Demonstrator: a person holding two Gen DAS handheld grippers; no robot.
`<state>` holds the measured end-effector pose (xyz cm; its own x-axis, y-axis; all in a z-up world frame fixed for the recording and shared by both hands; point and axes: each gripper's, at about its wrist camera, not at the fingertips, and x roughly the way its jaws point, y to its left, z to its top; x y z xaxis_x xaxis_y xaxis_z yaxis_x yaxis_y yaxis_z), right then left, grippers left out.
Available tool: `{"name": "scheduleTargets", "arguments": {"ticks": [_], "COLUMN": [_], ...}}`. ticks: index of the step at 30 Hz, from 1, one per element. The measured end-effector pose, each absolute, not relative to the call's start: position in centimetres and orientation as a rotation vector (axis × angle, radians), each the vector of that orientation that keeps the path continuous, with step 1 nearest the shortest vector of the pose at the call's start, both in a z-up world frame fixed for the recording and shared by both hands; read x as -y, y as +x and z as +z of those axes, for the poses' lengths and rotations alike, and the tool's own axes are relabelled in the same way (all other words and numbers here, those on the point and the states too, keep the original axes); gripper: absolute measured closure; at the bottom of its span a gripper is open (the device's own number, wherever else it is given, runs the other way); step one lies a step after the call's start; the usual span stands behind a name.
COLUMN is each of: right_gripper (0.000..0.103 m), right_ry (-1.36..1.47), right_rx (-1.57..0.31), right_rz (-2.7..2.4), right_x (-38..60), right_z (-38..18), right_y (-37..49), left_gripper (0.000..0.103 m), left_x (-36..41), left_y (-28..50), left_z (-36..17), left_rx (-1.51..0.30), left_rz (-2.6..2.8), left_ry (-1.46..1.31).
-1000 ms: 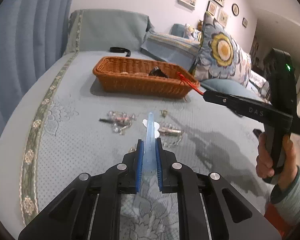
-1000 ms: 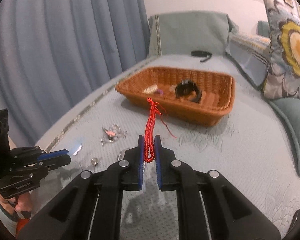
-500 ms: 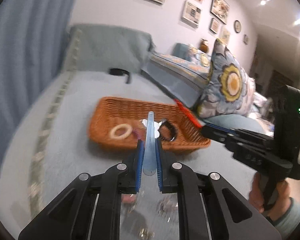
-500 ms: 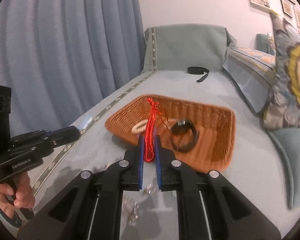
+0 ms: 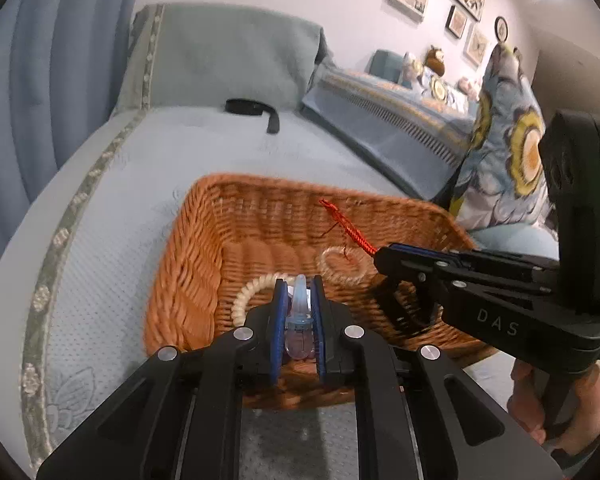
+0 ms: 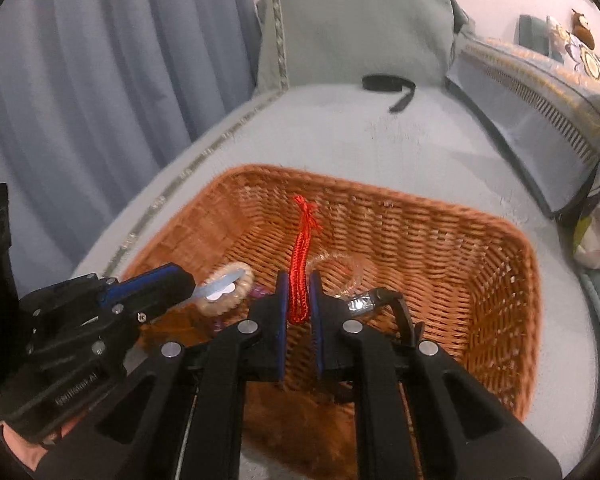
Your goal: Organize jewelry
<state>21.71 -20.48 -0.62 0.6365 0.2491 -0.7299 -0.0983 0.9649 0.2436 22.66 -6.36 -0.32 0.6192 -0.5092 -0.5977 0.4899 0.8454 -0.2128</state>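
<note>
An orange wicker basket [image 5: 204,248] [image 6: 480,256] sits on the grey-blue bed cover. My left gripper [image 5: 299,292] is shut on a pale blue hair clip [image 5: 300,300] and holds it over the basket's near left part; it also shows in the right wrist view [image 6: 168,280]. My right gripper [image 6: 299,288] is shut on a red braided cord bracelet [image 6: 302,248] over the basket's middle; it also shows in the left wrist view [image 5: 384,254]. Inside lie a cream beaded bracelet [image 6: 236,276], a clear bracelet [image 6: 352,264] and a black watch [image 6: 384,300].
A black strap [image 5: 256,110] lies further back on the bed. A folded blue blanket [image 5: 384,120] and flowered pillows [image 5: 512,152] lie to the right. Blue curtains [image 6: 100,80] hang on the left.
Both grippers have moved forward from above the loose jewelry to over the basket, each still holding its item. The loose jewelry on the cover has dropped out of view.
</note>
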Motion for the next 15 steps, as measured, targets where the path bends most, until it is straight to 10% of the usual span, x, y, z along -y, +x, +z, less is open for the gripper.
{"name": "scheduleTargets", "arguments": {"ticks": [15], "right_gripper": [0.08], "right_ry": [0.252], "right_rx": [-0.823], "right_rz": [0.209], "right_x": [21.7], "right_z": [0.7], "right_y": [17.1], "left_gripper": [0.061], "left_x": [2.7], "left_y": [17.8], "left_z": [3.0], "left_rx": [-0.609], "left_rz": [-0.623], "left_ry": [-0.135]}}
